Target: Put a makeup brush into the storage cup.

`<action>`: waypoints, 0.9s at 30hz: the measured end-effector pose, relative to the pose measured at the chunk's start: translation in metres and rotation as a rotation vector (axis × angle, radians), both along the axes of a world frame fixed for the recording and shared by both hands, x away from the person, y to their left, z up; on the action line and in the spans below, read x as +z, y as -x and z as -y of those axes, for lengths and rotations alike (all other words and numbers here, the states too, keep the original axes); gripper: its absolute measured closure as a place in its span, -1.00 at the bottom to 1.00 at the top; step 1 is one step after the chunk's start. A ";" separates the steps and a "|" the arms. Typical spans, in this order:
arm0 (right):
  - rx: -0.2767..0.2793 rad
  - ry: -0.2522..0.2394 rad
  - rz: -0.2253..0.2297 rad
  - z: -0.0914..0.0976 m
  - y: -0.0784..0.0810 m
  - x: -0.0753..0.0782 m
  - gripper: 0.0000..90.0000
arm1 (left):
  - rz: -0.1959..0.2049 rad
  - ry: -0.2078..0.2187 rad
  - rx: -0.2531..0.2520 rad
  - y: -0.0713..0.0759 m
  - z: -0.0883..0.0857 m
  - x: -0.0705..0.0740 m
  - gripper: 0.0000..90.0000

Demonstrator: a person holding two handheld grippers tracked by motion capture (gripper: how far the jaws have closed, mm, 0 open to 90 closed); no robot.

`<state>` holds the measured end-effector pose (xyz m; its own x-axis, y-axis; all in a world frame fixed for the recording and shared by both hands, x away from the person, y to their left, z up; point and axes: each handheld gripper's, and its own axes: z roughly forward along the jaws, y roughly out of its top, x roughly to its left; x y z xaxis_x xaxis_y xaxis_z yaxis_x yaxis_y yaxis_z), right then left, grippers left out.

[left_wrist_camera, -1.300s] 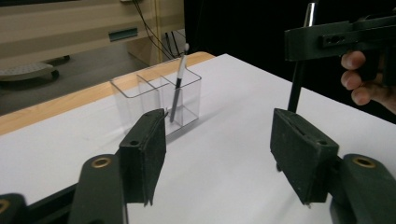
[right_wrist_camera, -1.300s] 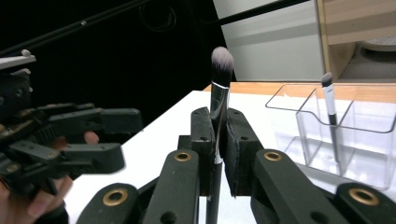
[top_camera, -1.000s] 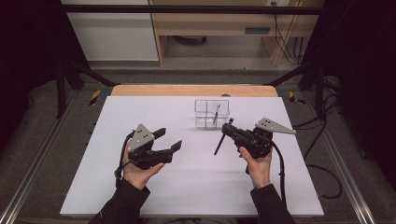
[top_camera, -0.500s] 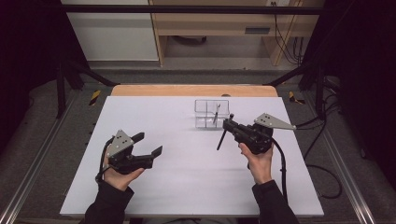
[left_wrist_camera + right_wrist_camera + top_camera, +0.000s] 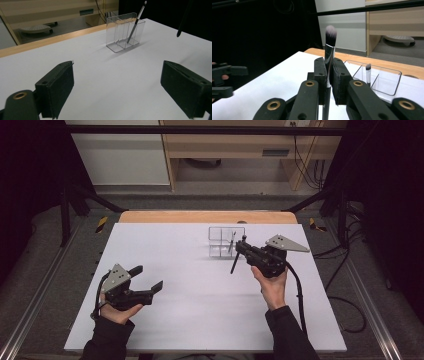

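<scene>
The right gripper [image 5: 329, 82] had its jaws closed on a makeup brush [image 5: 329, 47], bristles up, near the table's [image 5: 200, 320] far edge, beside the clear organizer [image 5: 226, 241] where another brush [image 5: 136, 21] stood, probably ready for dropping in. The left gripper [image 5: 145, 277] waited wide open and empty near the front-left corner.

I see the white table [image 5: 200, 320] with a wooden strip [image 5: 200, 217] along its far edge, wooden furniture [image 5: 240, 145] beyond it, and what may be a wheeled base [image 5: 35, 28] on the floor.
</scene>
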<state>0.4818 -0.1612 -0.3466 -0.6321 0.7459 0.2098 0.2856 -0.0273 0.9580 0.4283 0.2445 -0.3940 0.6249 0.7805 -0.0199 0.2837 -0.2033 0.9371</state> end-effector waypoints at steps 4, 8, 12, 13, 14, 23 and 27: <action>-0.011 0.003 0.003 -0.004 -0.007 0.000 0.86 | -0.008 -0.017 0.001 0.000 -0.005 -0.003 -0.82; -0.036 0.011 0.017 -0.009 -0.015 0.002 0.86 | -0.012 -0.037 0.009 -0.001 -0.010 -0.007 -0.86; -0.058 0.024 0.032 -0.012 -0.020 0.004 0.86 | -0.020 -0.052 0.020 -0.003 -0.013 -0.010 -0.87; -0.058 0.024 0.032 -0.012 -0.020 0.004 0.86 | -0.020 -0.059 0.022 -0.004 -0.014 -0.010 -0.87; -0.064 0.026 0.031 -0.013 -0.022 0.004 0.86 | -0.022 -0.062 0.023 -0.004 -0.014 -0.011 -0.87; -0.108 0.021 0.040 -0.017 -0.040 0.009 0.86 | -0.031 -0.068 0.019 -0.005 -0.014 -0.013 -0.88; -0.119 0.023 0.045 -0.019 -0.044 0.011 0.86 | -0.036 -0.070 0.015 -0.005 -0.014 -0.013 -0.88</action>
